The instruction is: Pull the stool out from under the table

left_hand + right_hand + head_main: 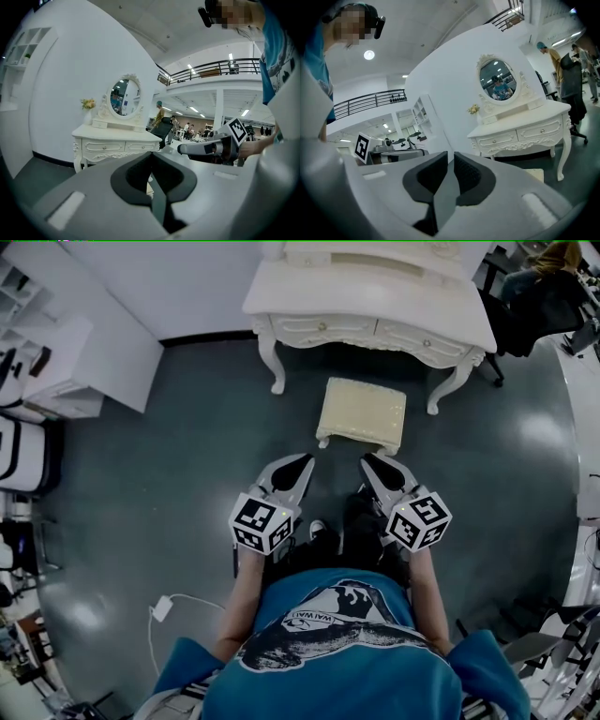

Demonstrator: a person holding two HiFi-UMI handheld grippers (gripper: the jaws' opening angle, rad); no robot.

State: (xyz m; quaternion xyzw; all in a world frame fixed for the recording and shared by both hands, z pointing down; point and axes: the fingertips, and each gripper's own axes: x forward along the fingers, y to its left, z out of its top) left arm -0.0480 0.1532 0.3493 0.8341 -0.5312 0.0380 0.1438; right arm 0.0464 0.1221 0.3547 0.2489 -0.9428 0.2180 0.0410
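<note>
claw l (301, 461), claw r (373, 461) nr stool (362, 412); table (375, 294) beyond

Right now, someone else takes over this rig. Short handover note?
Left gripper: shut, empty.
Right gripper: jaws a sliver apart, nothing between them, level with the left one.
Stool: upright on the floor in front of the table, clear of its front edge. Both grippers are short of it, not touching.
Done: the stool looks fully pulled out.
Left: probably nothing. At most, nudge the stool if it should sit further from the table.
</note>
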